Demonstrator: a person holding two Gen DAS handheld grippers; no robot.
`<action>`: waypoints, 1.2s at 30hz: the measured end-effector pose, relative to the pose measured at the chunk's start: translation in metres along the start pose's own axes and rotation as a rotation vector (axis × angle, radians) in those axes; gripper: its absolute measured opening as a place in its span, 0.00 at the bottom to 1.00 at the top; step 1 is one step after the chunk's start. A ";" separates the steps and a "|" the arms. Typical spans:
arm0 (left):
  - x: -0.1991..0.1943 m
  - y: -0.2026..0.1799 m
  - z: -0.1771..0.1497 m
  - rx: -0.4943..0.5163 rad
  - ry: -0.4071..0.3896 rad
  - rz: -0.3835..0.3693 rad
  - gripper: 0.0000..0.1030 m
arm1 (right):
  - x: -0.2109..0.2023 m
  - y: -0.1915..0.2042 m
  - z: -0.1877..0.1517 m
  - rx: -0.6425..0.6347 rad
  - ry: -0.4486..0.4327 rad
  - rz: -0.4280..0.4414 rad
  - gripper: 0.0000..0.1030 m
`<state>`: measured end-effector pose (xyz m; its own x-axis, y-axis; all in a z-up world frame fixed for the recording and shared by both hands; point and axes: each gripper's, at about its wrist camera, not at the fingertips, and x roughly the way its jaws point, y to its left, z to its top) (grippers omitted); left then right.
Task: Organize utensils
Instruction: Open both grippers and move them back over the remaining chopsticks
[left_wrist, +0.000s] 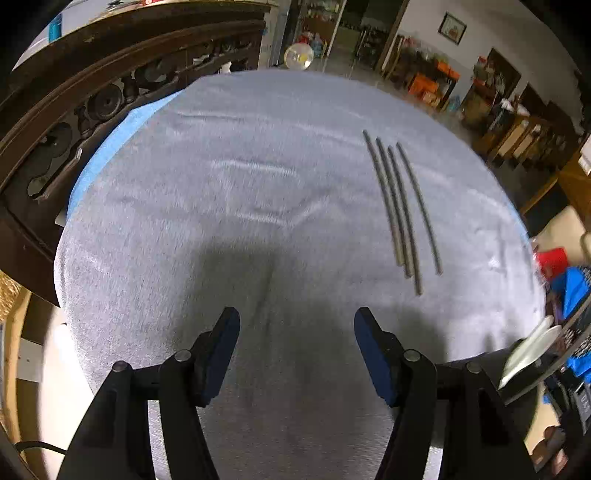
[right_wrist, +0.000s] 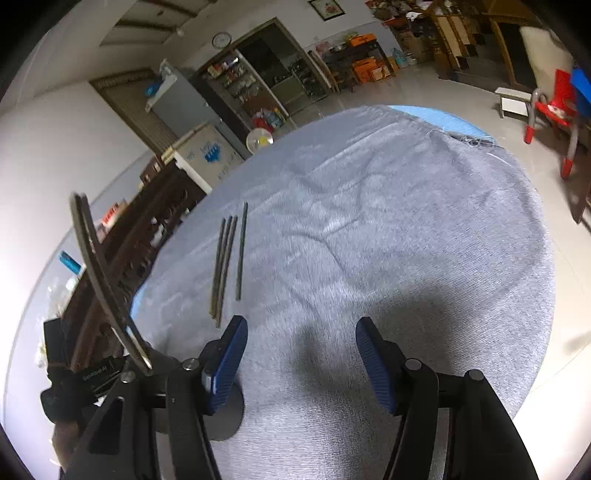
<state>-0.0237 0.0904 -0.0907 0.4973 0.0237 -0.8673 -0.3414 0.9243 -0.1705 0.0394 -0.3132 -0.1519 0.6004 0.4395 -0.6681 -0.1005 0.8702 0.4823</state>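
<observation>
Several thin dark chopsticks (left_wrist: 400, 206) lie side by side on the grey cloth of a round table (left_wrist: 240, 166), right of centre in the left wrist view. They also show in the right wrist view (right_wrist: 229, 262), left of centre. My left gripper (left_wrist: 295, 332) is open and empty, above the cloth near the table's near edge, left of the chopsticks. My right gripper (right_wrist: 301, 347) is open and empty, just right of the chopsticks' near ends.
A carved dark wooden cabinet (left_wrist: 74, 110) stands close behind the table's left side. A curved dark strip (right_wrist: 103, 280) rises at the left of the right wrist view. A red plastic chair (right_wrist: 554, 110) stands on the floor beyond the table.
</observation>
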 end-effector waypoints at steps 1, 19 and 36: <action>0.003 0.000 0.000 0.005 0.004 0.006 0.63 | 0.003 0.001 0.000 -0.005 0.010 -0.001 0.63; 0.027 0.003 0.005 0.037 0.048 0.031 0.63 | 0.050 0.010 0.013 -0.142 0.167 -0.103 0.65; 0.043 -0.001 0.013 0.060 0.064 0.060 0.63 | 0.164 0.033 0.110 -0.307 0.482 -0.103 0.65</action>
<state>0.0083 0.0955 -0.1223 0.4251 0.0571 -0.9034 -0.3195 0.9432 -0.0908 0.2217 -0.2364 -0.1835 0.1971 0.3384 -0.9201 -0.3291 0.9069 0.2631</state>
